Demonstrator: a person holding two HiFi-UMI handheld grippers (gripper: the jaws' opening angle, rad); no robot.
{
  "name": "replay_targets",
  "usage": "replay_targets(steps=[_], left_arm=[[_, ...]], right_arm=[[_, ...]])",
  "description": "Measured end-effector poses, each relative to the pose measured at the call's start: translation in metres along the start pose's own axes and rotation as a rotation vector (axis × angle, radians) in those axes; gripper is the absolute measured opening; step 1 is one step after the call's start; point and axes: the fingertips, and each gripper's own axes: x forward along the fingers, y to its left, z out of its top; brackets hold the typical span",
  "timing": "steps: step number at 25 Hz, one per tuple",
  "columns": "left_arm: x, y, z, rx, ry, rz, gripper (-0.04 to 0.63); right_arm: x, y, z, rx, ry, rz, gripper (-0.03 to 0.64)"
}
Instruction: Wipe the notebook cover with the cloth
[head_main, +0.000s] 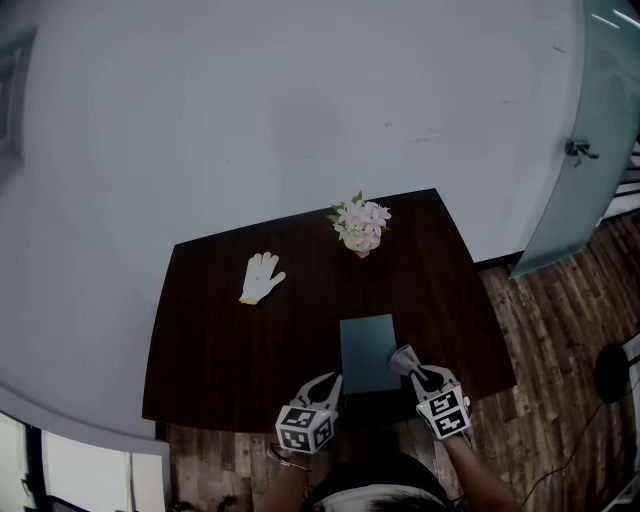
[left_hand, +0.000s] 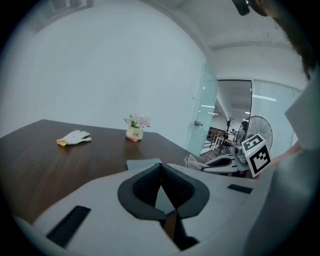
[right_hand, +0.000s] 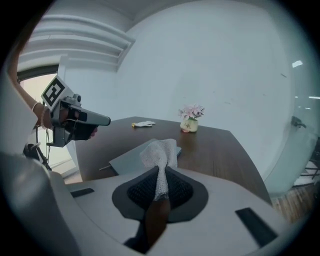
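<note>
My right claw (right_hand: 160, 175) clamped on the white cloth (right_hand: 161, 150), at the teal notebook's (head_main: 368, 352) right edge, my left claw (left_hand: 161, 170) closed, empty, dark worktop (head_main: 220, 340) beneath.

The closed grey-green notebook (head_main: 368, 352) lies flat near the dark table's (head_main: 220, 340) front edge, the bunched white cloth (right_hand: 161, 152) pinched in the right gripper (right_hand: 160, 186) by its right edge

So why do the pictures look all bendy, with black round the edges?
Head view: a wide lens curves the table edges and the wall line, and the light is dim and bluish. Left gripper view: fisheye, with a black ring filling the corners. Right gripper view: the same black ring, and the cloth up close looks big and sharp.
</note>
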Motion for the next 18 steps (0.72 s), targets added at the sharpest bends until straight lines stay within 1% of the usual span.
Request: replay_targets(steps=[4, 9, 14, 18], left_arm=[[-0.014, -0.001, 0.032, 0.044, -0.076, 0.011, 0.017], [-0.039, -0.004, 0.056, 0.088, -0.144, 0.021, 0.017], [-0.073, -0.019, 0.070, 0.139, -0.193, 0.011, 0.017], [-0.108, -0.030, 0.085, 0.157, -0.260, 0.002, 0.017]], right_arm=[[-0.012, 0.000, 0.035, 0.018, -0.095, -0.045, 0.038], [-0.035, 0.011, 0.072, 0.034, -0.195, -0.094, 0.037], [-0.068, 0.032, 0.094, 0.035, -0.262, -0.127, 0.037], [-0.093, 0.052, 0.106, 0.037, -0.305, -0.154, 0.037]])
